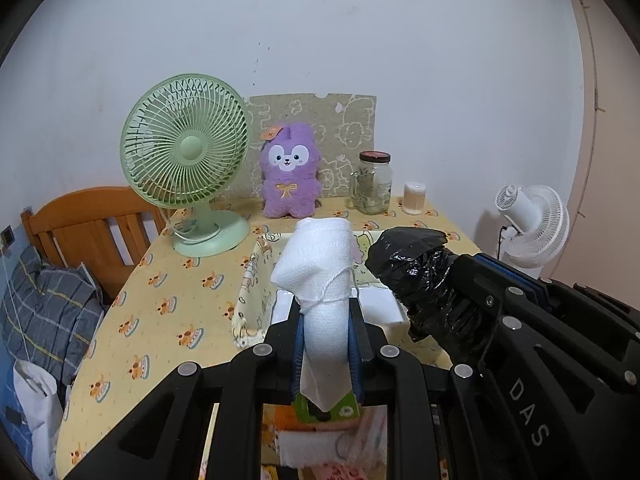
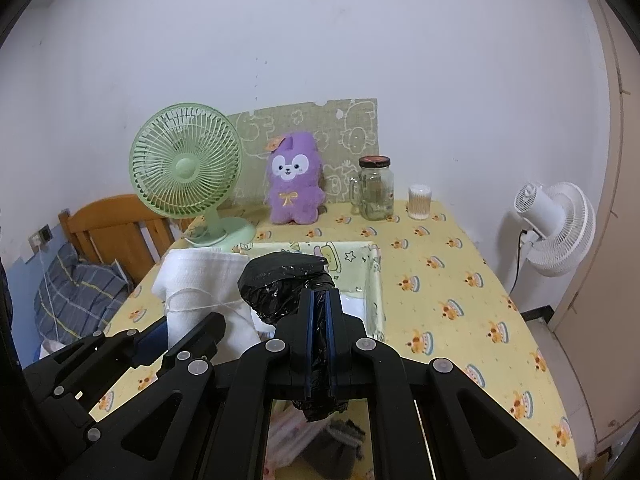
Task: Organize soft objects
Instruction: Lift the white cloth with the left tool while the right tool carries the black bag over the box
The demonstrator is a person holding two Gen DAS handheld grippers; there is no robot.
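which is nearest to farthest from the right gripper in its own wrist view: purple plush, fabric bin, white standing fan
From the right gripper, clamped on a black bundle:
1. fabric bin, just ahead on the table
2. purple plush, at the table's back edge
3. white standing fan, off the table, far right

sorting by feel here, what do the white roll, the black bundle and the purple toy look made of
White roll: looks like a soft quilted cloth or paper towel, matte, with a dimpled embossed weave and a thin string tied round it.
Black bundle: thin plastic film, likely a bag; glossy, crinkled, with bright glints on the creases.
Purple toy: plush fabric, fuzzy matte pile, with an embroidered-looking face and gold bow.
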